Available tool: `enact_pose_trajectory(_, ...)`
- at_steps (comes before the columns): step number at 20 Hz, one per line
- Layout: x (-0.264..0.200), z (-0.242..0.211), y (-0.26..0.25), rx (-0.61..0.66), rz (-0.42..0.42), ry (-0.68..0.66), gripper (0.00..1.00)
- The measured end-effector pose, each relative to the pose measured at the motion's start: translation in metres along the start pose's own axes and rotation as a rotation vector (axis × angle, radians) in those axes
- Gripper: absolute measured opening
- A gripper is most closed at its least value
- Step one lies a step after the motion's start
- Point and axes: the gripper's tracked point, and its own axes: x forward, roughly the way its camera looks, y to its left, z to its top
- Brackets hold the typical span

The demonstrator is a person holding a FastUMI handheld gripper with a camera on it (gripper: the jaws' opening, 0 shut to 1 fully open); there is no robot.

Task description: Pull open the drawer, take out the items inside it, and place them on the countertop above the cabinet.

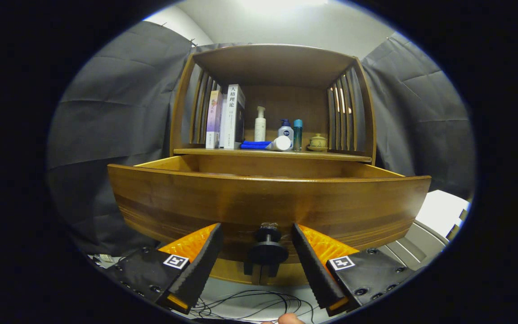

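Between the wide-spread hand-held gripper (259, 263) fingers sits the open drawer's (268, 202) knob (267, 252), untouched.

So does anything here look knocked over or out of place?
One white bottle lies on its side on the countertop, beside the blue cloth; the other bottles stand upright. The drawer is open, its knob between the gripper's open fingers.

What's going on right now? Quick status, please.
Gripper open, fingers either side of the drawer knob, not pressing it. Drawer pulled out; its inside hidden behind the front. Nothing in the way.
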Motion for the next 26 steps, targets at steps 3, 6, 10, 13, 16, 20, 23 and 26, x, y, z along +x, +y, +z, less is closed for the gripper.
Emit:
enact_pose_trajectory(3, 0.002, 0.000, -0.001, -0.039, -0.016, -0.008, 0.97)
enact_pose_trajectory(6, 0.009, 0.001, 0.000, -0.031, -0.017, -0.006, 0.97)
enact_pose_trajectory(10, 0.027, 0.006, -0.001, -0.035, -0.023, 0.001, 0.98)
enact_pose_trajectory(13, 0.044, 0.011, -0.002, -0.032, -0.030, 0.006, 0.97)
enact_pose_trajectory(16, 0.061, 0.019, -0.003, -0.019, -0.035, 0.000, 0.98)
enact_pose_trajectory(20, 0.068, 0.022, -0.003, 0.004, -0.048, 0.010, 0.98)
enact_pose_trajectory(23, 0.074, 0.023, -0.004, 0.010, -0.049, 0.014, 0.98)
enact_pose_trajectory(26, 0.075, 0.023, -0.005, 0.006, -0.048, 0.020, 0.98)
